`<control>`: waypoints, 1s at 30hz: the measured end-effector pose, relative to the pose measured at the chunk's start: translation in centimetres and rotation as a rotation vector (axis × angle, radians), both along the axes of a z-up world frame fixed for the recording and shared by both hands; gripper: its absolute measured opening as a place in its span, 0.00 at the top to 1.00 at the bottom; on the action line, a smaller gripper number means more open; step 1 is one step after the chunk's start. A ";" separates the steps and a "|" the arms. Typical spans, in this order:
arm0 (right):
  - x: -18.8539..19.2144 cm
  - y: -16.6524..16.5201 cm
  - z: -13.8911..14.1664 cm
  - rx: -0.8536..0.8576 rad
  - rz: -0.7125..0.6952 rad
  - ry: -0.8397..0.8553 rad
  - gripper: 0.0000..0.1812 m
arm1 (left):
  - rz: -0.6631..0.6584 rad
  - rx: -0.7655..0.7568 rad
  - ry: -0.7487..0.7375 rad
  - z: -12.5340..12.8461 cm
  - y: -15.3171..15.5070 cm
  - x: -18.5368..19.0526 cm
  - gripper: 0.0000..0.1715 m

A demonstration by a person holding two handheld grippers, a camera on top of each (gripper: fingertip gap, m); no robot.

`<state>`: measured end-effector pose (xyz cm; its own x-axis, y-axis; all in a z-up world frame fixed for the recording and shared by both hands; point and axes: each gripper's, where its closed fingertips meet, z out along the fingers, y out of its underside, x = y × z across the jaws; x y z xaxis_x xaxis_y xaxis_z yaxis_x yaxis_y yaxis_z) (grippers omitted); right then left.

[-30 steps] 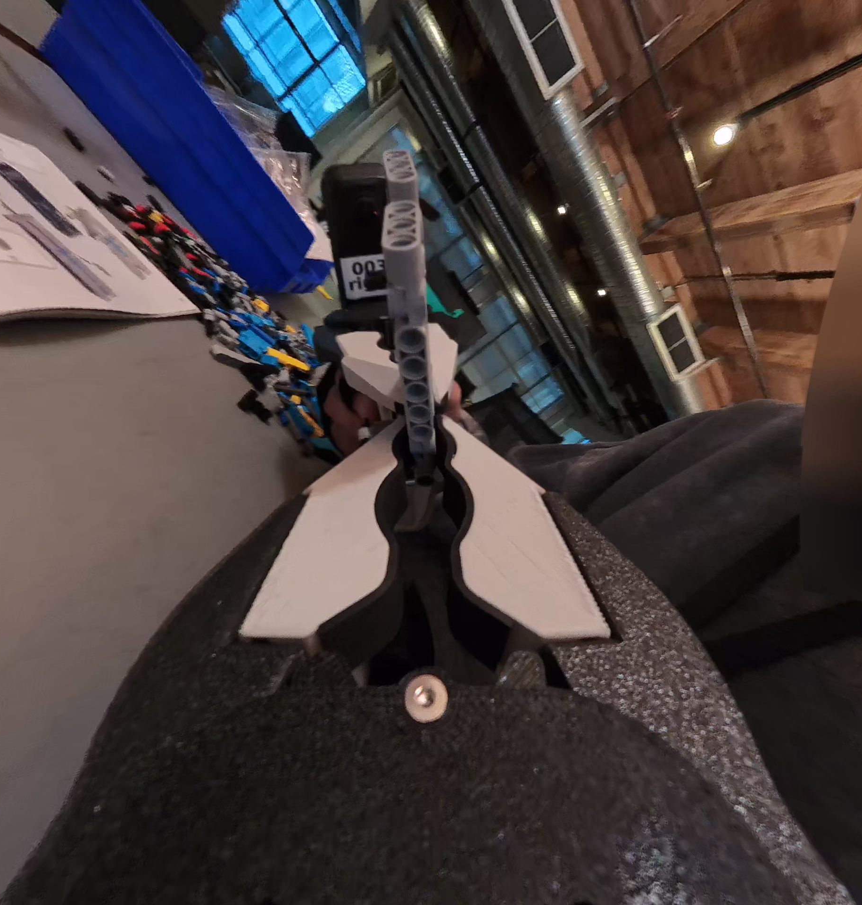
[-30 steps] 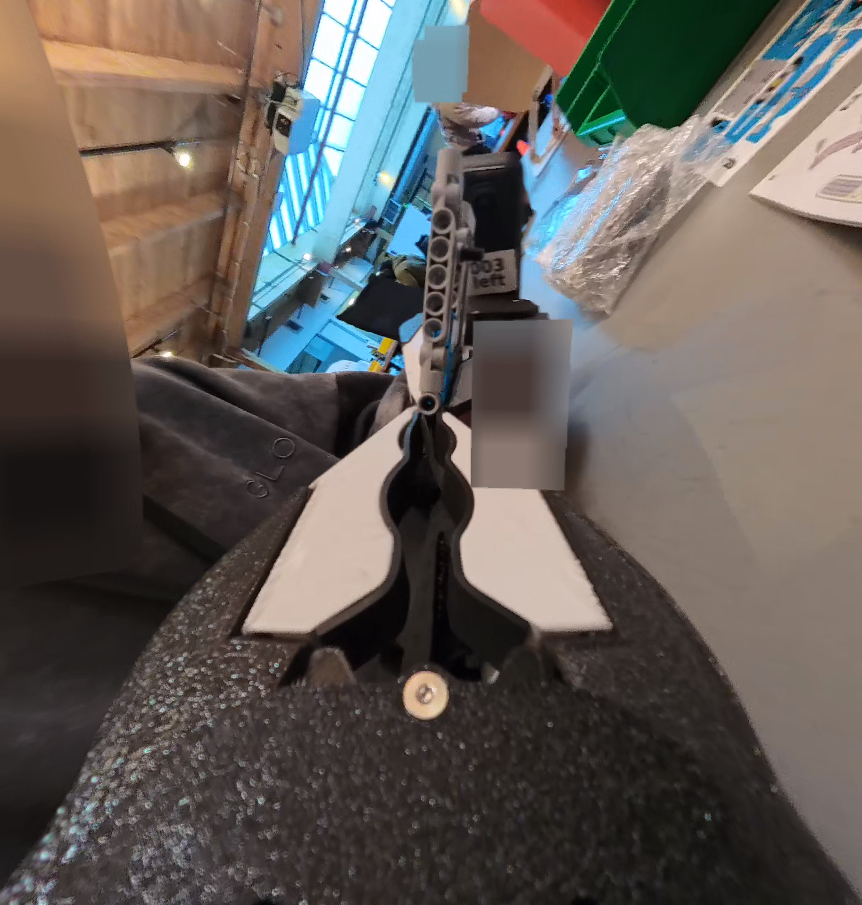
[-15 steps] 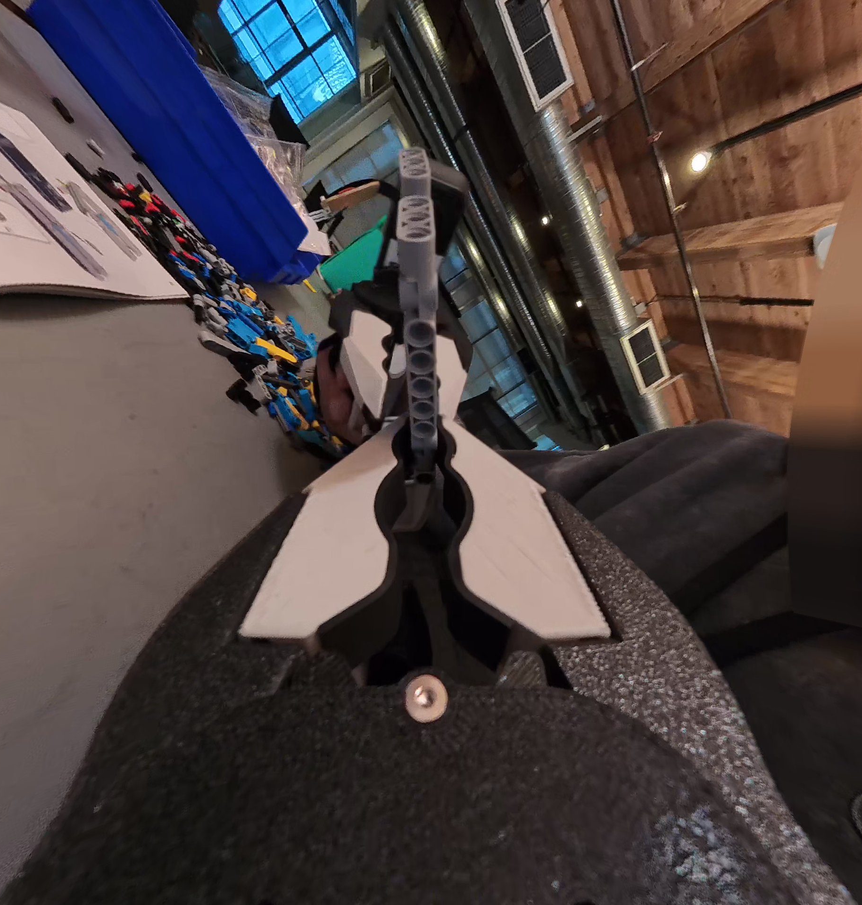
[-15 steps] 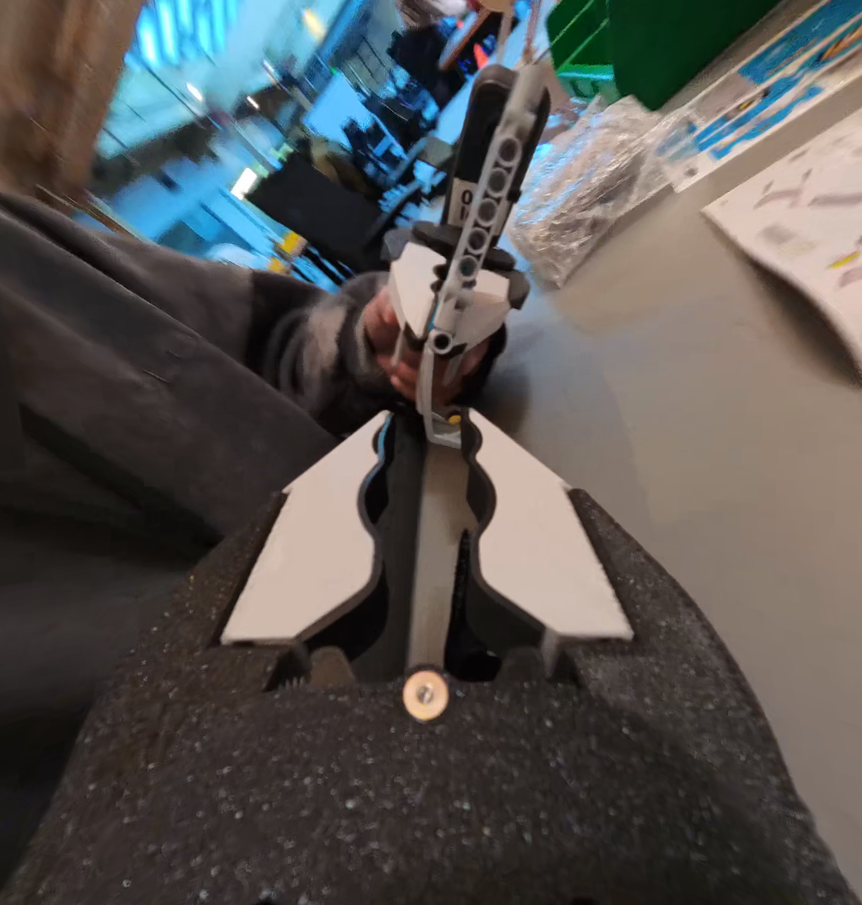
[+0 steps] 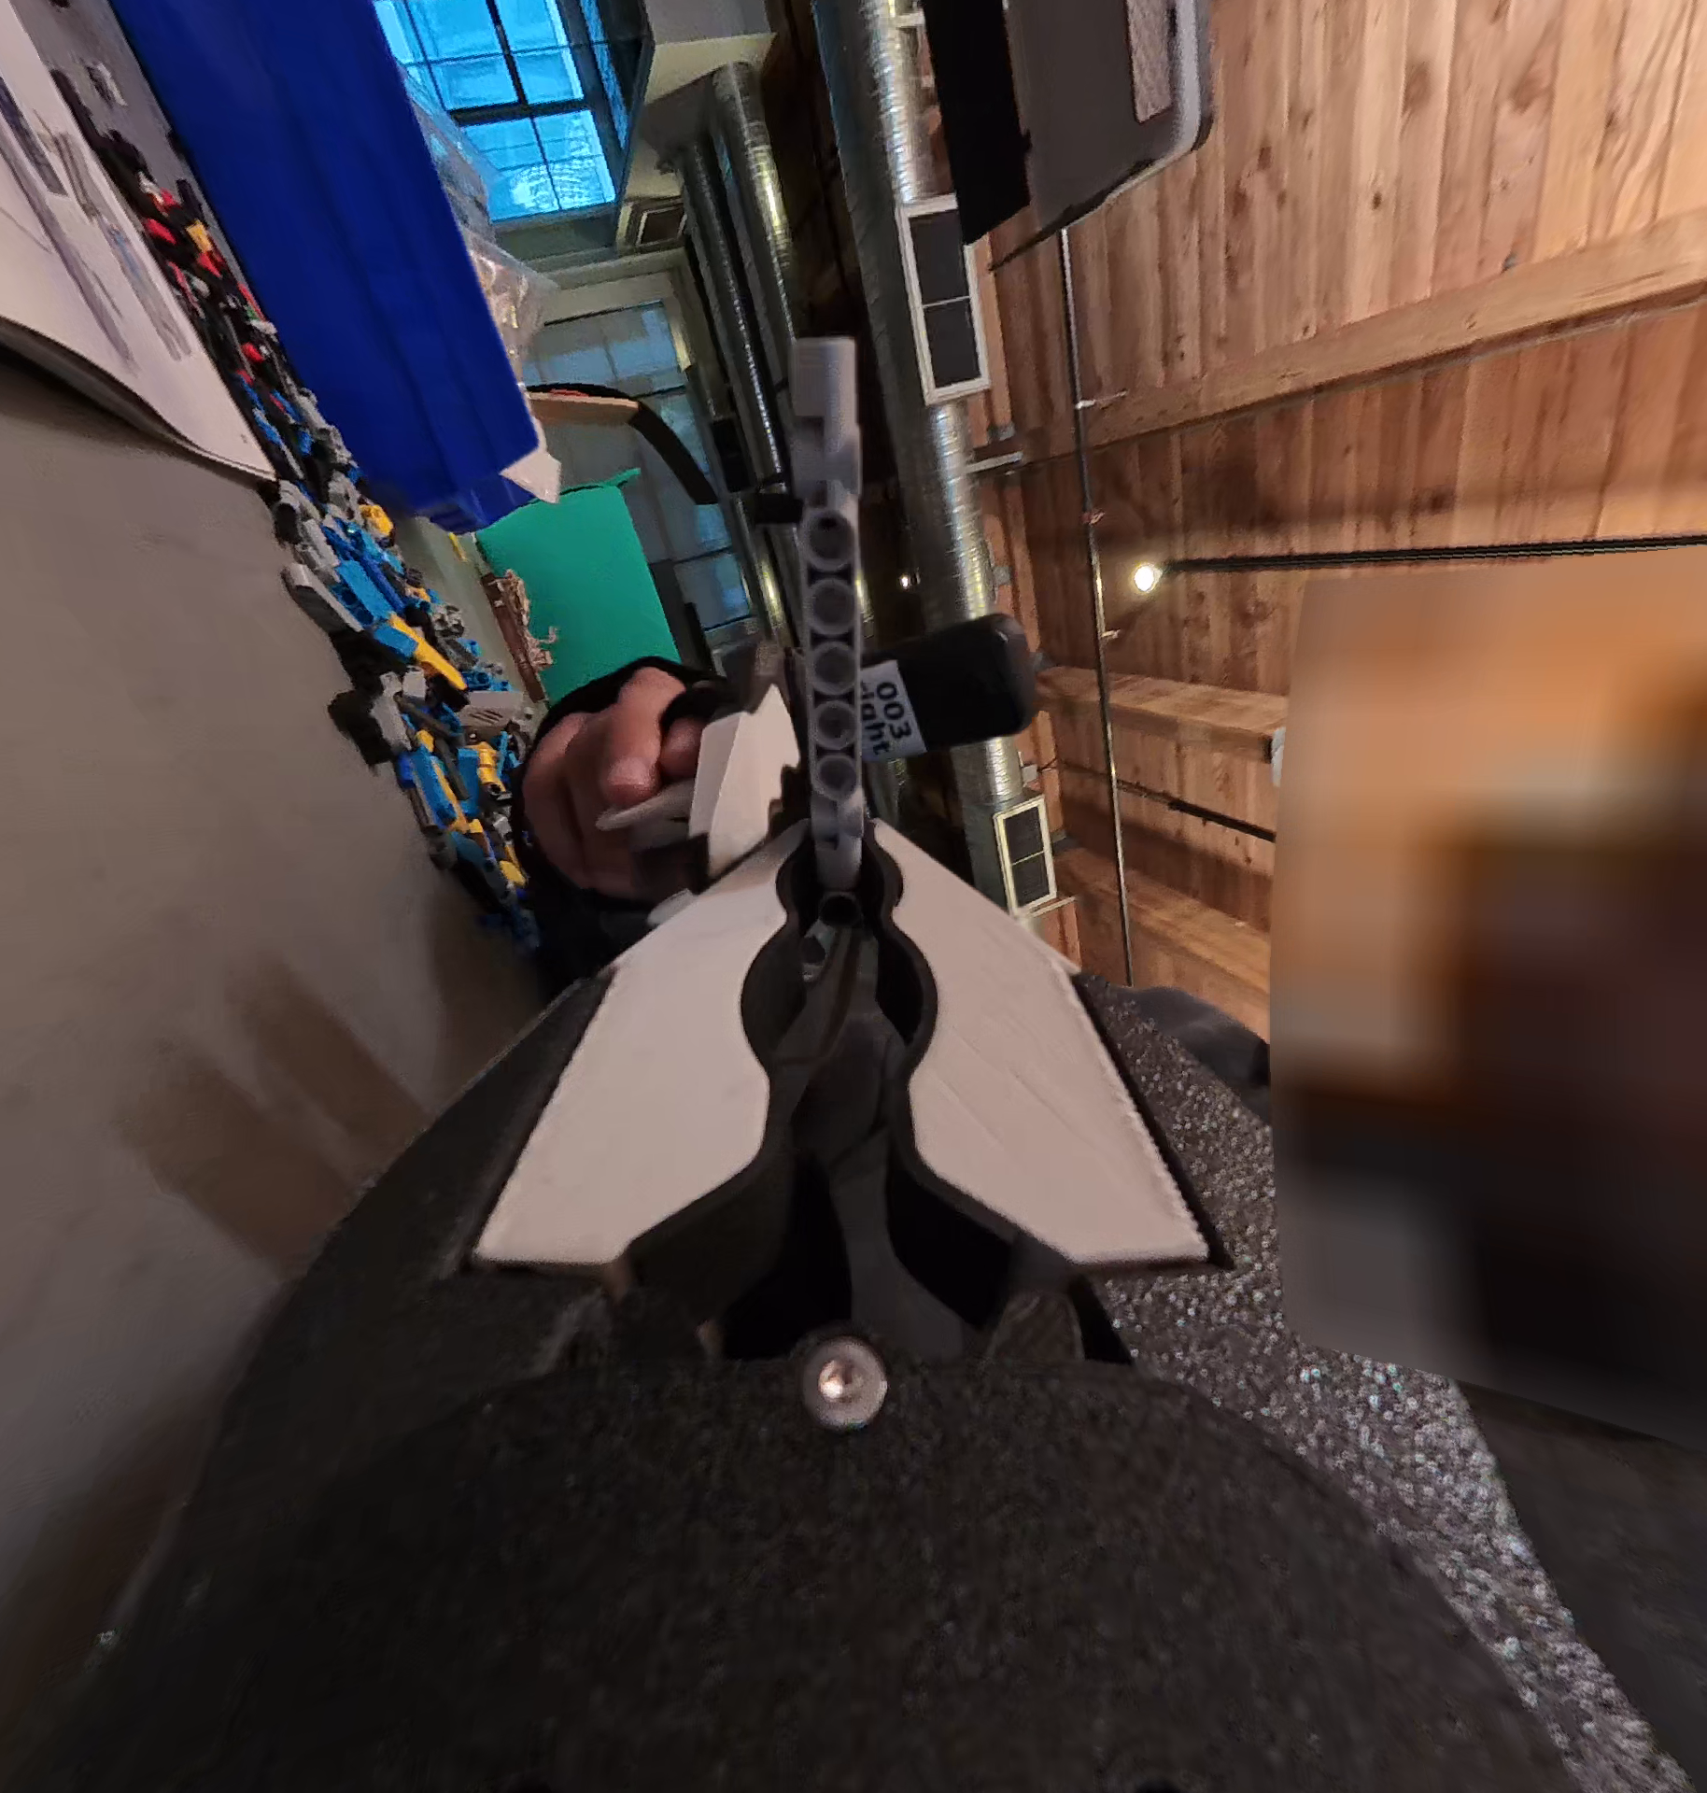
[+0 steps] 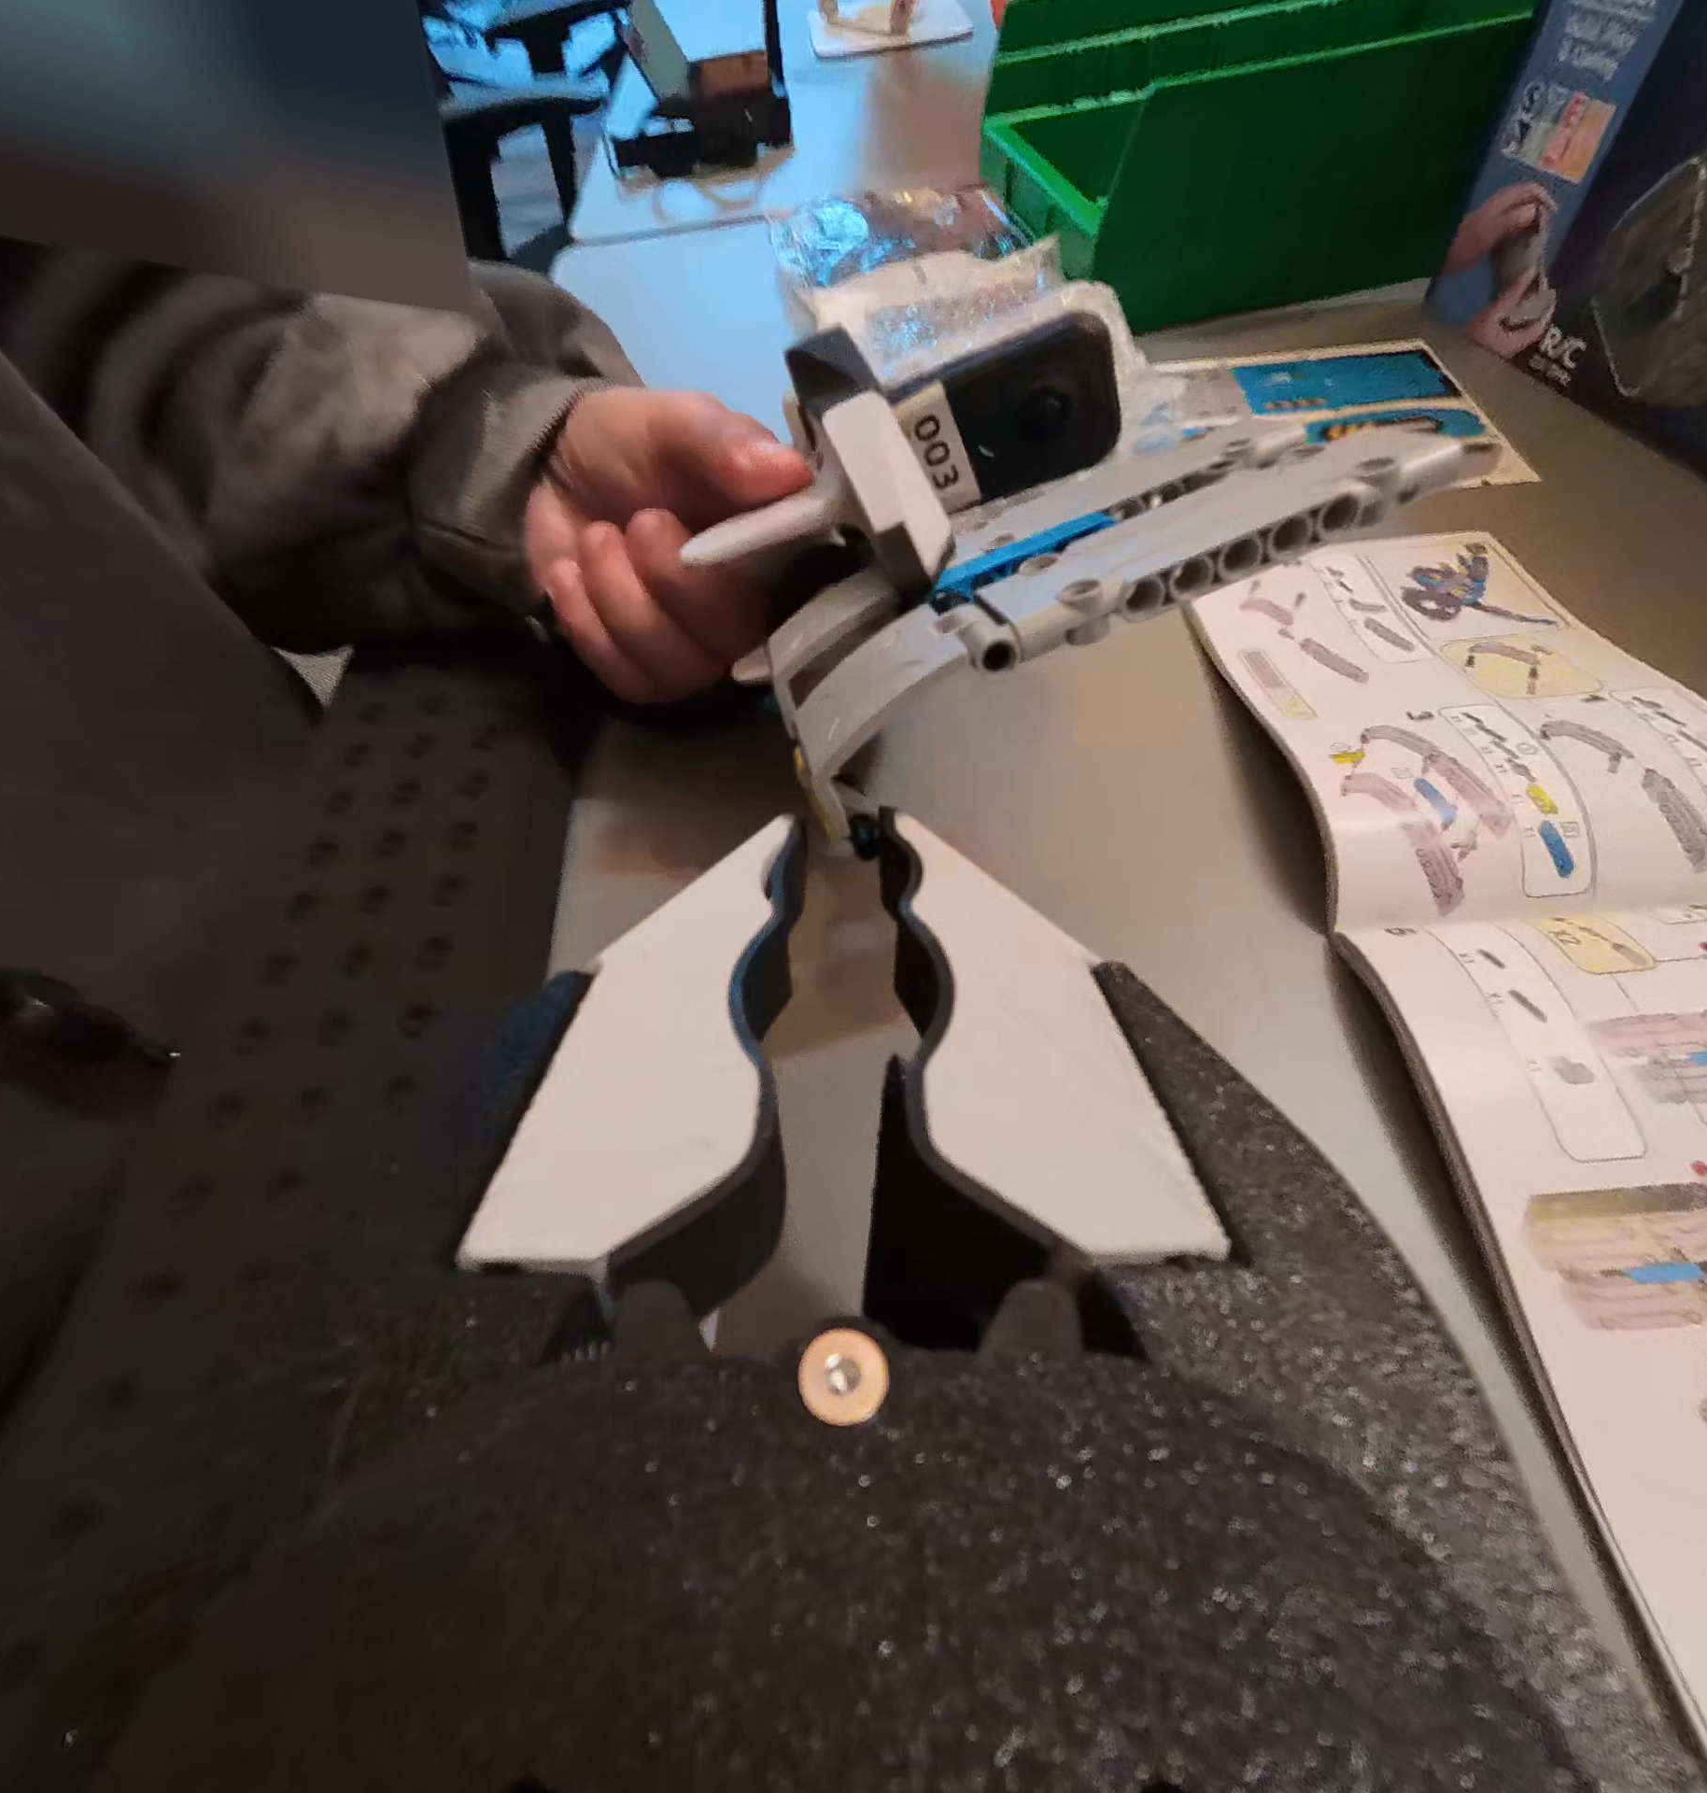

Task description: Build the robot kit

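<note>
Left gripper (image 5: 835, 863) clenched on grey perforated beam assembly (image 6: 1209, 543), held above the instruction booklet (image 6: 1509, 873). Right gripper (image 6: 840, 834) released, tips at the assembly's curved panel end.

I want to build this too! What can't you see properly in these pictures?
- Left wrist view: the left claw hides the gripped end of the grey beam model.
- Left wrist view: the brick pile is too small to sort.
- Right wrist view: the booklet runs off the right edge, blurred.
- Right wrist view: whether the right claw touches the model is unclear.
</note>
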<state>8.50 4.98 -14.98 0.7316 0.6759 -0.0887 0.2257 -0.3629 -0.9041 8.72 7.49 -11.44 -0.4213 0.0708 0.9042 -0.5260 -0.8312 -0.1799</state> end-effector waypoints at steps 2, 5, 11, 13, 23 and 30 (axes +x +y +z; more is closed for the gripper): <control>-0.1 0.1 -0.3 -0.020 -0.005 -0.004 0.96 | -0.007 -0.018 0.001 0.0 0.0 0.0 0.97; -0.1 0.1 0.8 -0.042 -0.009 0.099 0.97 | -0.004 -0.051 -0.021 0.5 0.2 0.0 0.95; 0.5 0.9 3.9 -0.202 -0.005 0.625 0.98 | 0.055 0.139 -0.104 2.1 -0.5 -0.1 0.67; 0.9 1.2 4.3 -0.205 -0.025 0.701 0.98 | 0.069 0.235 -0.124 2.2 -1.1 -0.2 0.74; 0.6 1.5 4.9 -0.229 -0.021 0.825 0.98 | 0.138 0.410 -0.115 1.5 -1.4 0.2 0.96; 0.9 1.5 4.1 -0.221 -0.051 0.748 1.00 | 0.140 0.446 -0.087 0.9 -1.2 0.4 0.97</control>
